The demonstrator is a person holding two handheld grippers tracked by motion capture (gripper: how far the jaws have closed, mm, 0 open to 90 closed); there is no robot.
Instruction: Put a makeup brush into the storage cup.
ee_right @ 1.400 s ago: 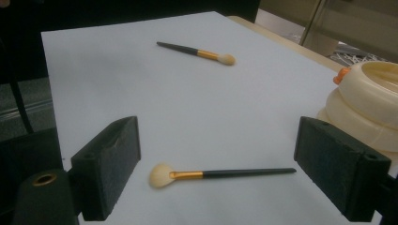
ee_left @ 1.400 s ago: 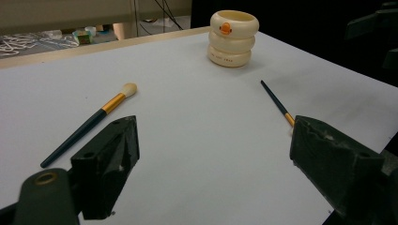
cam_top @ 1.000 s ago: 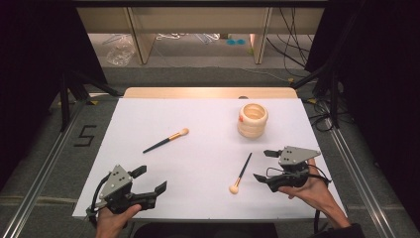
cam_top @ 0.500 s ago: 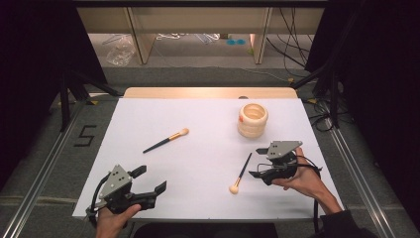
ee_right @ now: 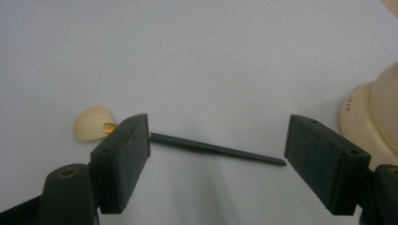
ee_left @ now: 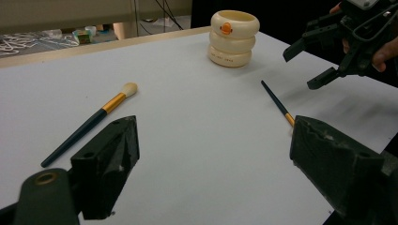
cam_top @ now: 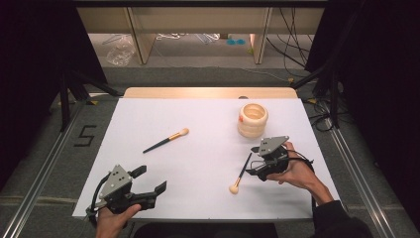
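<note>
Two make-up brushes lie on the white table sheet (cam_top: 198, 148). One brush (cam_top: 166, 141) (ee_left: 84, 129) with a gold ferrule lies left of centre. The other brush (cam_top: 241, 172) (ee_right: 216, 150) (ee_left: 277, 104) lies at the right, bristles toward me. My right gripper (cam_top: 252, 161) (ee_right: 218, 164) (ee_left: 302, 68) hovers just right of its dark handle. The jaws stand open and have just been closing a little. In the right gripper view the handle lies between them, untouched. My left gripper (cam_top: 151, 178) (ee_left: 218, 164) rests open at the front left, holding nothing.
A cream ringed cup (cam_top: 252, 119) (ee_left: 233, 37) (ee_right: 375, 112) with an orange mark stands at the back right, just beyond my right gripper. A wooden edge (cam_top: 208, 92) borders the sheet at the far side. Cables and shelving sit on the floor behind.
My right gripper has moved left and a little lower, up to the right-hand brush's handle. My left gripper has stayed where it was.
</note>
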